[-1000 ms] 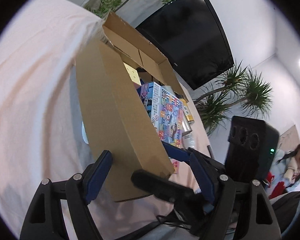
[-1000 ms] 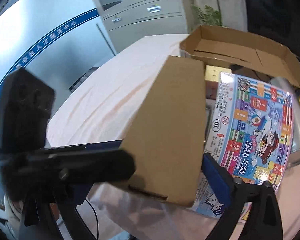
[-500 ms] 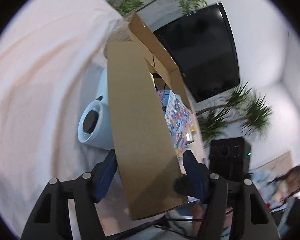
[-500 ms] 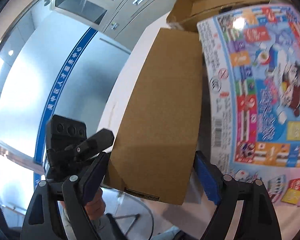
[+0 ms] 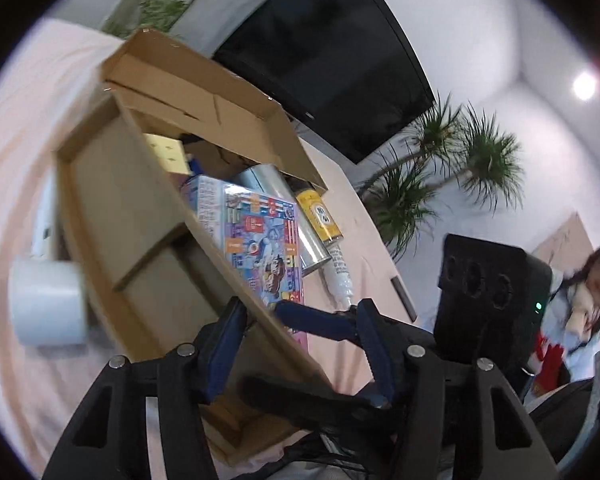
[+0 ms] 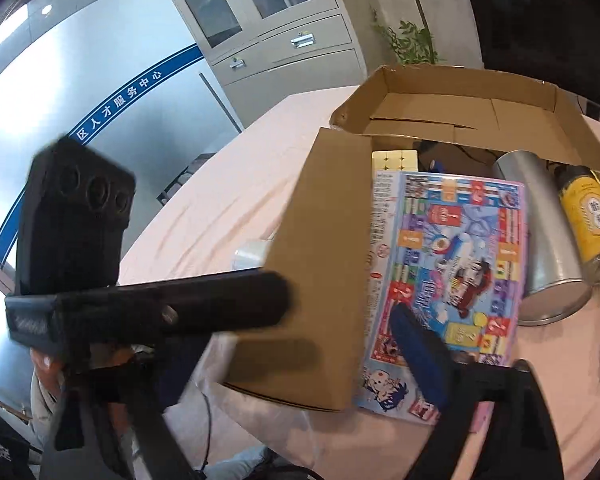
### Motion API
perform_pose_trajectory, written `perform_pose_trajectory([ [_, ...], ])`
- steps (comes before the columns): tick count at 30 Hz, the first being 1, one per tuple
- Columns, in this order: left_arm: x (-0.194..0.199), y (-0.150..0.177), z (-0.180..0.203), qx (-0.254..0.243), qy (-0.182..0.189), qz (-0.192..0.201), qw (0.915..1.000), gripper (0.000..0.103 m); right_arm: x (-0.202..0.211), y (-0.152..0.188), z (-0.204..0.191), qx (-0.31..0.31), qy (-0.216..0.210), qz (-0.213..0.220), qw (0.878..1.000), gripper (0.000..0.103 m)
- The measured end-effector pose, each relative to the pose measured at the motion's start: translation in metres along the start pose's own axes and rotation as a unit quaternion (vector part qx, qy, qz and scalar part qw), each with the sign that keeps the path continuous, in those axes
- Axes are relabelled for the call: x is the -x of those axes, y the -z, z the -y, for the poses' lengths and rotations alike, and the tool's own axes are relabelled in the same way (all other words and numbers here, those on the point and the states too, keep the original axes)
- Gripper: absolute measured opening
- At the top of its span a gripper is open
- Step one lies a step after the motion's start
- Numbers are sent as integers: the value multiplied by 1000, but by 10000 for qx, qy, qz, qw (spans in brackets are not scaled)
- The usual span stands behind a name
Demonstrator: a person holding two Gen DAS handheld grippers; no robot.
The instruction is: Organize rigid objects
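A brown cardboard box [image 5: 148, 216] with open flaps lies on the pink tablecloth. My left gripper [image 5: 300, 344] is open, its blue pads either side of the near flap's edge. My right gripper [image 6: 300, 340] is open around the same flap [image 6: 324, 264]; only its right finger [image 6: 420, 360] shows, the left one is hidden by the left gripper. On the table by the box lie a colourful board-game box [image 6: 452, 280], a silver can [image 6: 540, 232], a yellow bottle [image 6: 588, 216], a pale cube [image 6: 394, 160] and a white tube [image 5: 338, 276].
A white tape roll [image 5: 46, 300] lies left of the box. A black TV [image 5: 332, 52] and plants stand behind the table. A person [image 5: 588, 304] sits at the right. Grey cabinets [image 6: 284, 32] stand beyond the table's far edge.
The near flap has swung, so the box's inside and contents now show in the left wrist view. Both grippers have shifted along the flap and stay open around it.
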State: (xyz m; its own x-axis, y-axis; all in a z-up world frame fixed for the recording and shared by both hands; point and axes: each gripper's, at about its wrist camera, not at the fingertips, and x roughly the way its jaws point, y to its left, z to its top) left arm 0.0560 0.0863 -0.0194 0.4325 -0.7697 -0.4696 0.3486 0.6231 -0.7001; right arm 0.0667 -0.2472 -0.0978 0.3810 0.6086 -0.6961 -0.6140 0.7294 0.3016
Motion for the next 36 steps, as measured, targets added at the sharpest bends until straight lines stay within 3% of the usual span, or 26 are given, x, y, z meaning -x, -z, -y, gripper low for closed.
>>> perform_pose_trajectory([
  [2, 1, 2, -4, 93, -48, -9, 9999, 55, 0, 4, 15, -206, -19, -56, 9998, 56],
  [5, 22, 17, -23, 436, -324, 168, 9984, 55, -5, 6, 31, -443, -149, -57, 9989, 52],
  [8, 49, 41, -39, 784, -726, 388, 9935, 56, -20, 6, 34, -658, -372, -232, 9969, 32],
  [11, 53, 60, -49, 1017, -1181, 259, 9874, 56, -35, 11, 30, -829, -709, -481, 9929, 32],
  [14, 46, 73, -59, 1299, -1188, 89, 9843, 55, -43, 14, 21, -629, -635, -568, 9944, 32],
  [15, 41, 75, -60, 1317, -1204, 35, 9839, 50, -44, 14, 18, -578, -574, -584, 9950, 34],
  [16, 37, 75, -57, 1261, -1315, 28, 9833, 48, -46, 14, 15, -516, -483, -607, 9957, 35],
  [19, 29, 74, -49, 956, -1983, -22, 9755, 31, -54, 15, 2, -202, -93, -633, 9977, 41],
  [21, 33, 70, -42, 834, -2250, 22, 9708, 21, -57, 15, -8, 18, 273, -581, 9979, 39],
  [25, 49, 59, -7, 267, -2726, 349, 9611, 21, -46, 14, -21, 244, 342, -310, 9986, 32],
  [29, 65, 37, 28, -260, -2910, 742, 9535, 21, -12, -3, -33, 384, 233, 372, 9983, 30],
  [33, 62, -18, 53, -962, -3035, 990, 9428, 21, 9, -41, -38, 407, 318, 924, 9944, 30],
  [36, 52, -69, 53, -1235, -3008, 1010, 9403, 21, 9, -81, -22, 239, 339, 977, 9943, 30],
])
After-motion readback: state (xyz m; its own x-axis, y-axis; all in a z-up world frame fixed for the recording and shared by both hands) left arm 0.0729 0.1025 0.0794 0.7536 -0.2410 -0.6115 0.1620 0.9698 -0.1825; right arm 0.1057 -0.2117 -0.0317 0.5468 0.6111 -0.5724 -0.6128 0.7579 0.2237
